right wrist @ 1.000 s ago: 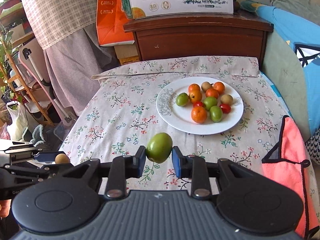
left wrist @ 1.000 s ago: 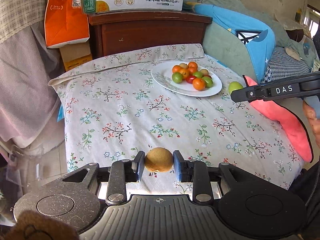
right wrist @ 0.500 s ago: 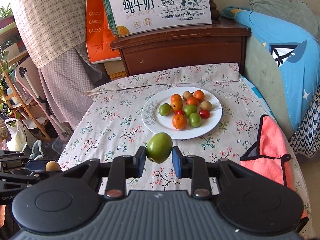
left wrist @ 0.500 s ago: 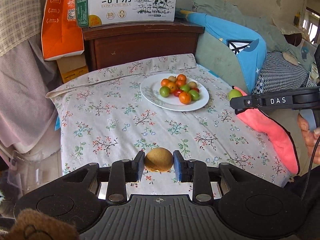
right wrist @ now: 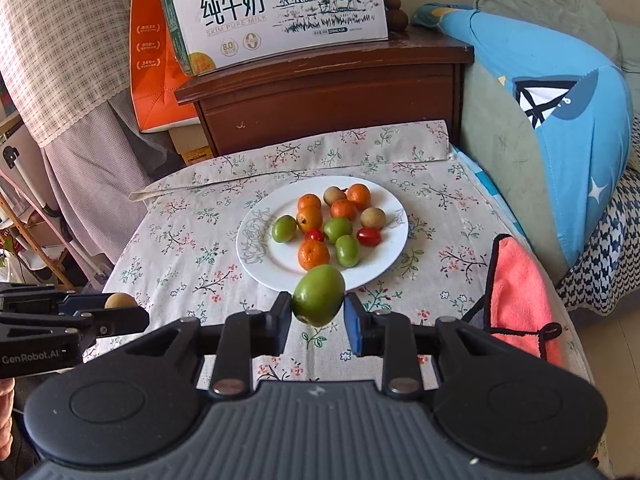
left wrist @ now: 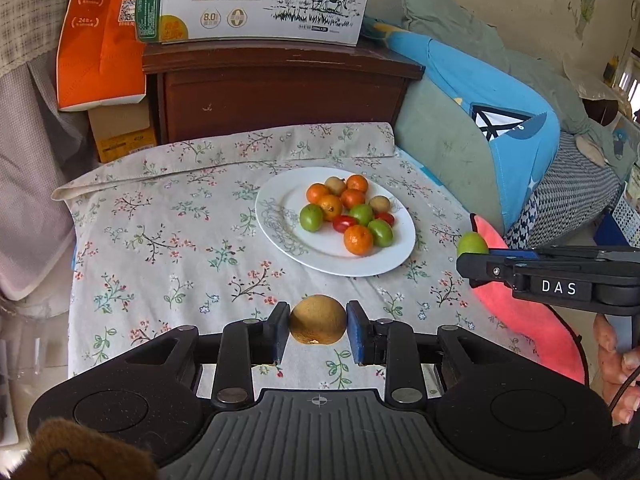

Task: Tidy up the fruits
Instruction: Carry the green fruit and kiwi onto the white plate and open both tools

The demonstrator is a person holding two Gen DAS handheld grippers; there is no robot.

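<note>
We see a dark wooden cabinet (left wrist: pixel 280 92) at upper centre, a milk carton box (left wrist: pixel 256 0) on top and an orange bag (left wrist: pixel 100 36) at upper left. A floral tablecloth (left wrist: pixel 168 232) fills the middle. At right, blue and green cushions (right wrist: pixel 552 120) lean against a worn pale wall (left wrist: pixel 520 4); daylight brightens the far right edge.

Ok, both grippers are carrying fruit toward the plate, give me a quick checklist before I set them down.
1. Left gripper shut on the brown fruit: ok.
2. Right gripper shut on the green fruit: ok.
3. Bare room on the white plate, left side: ok.
4. Grippers apart from each other: ok.
5. Fruit on the plate sitting inside the rim: ok.
6. Pink cloth off the plate: ok.
</note>
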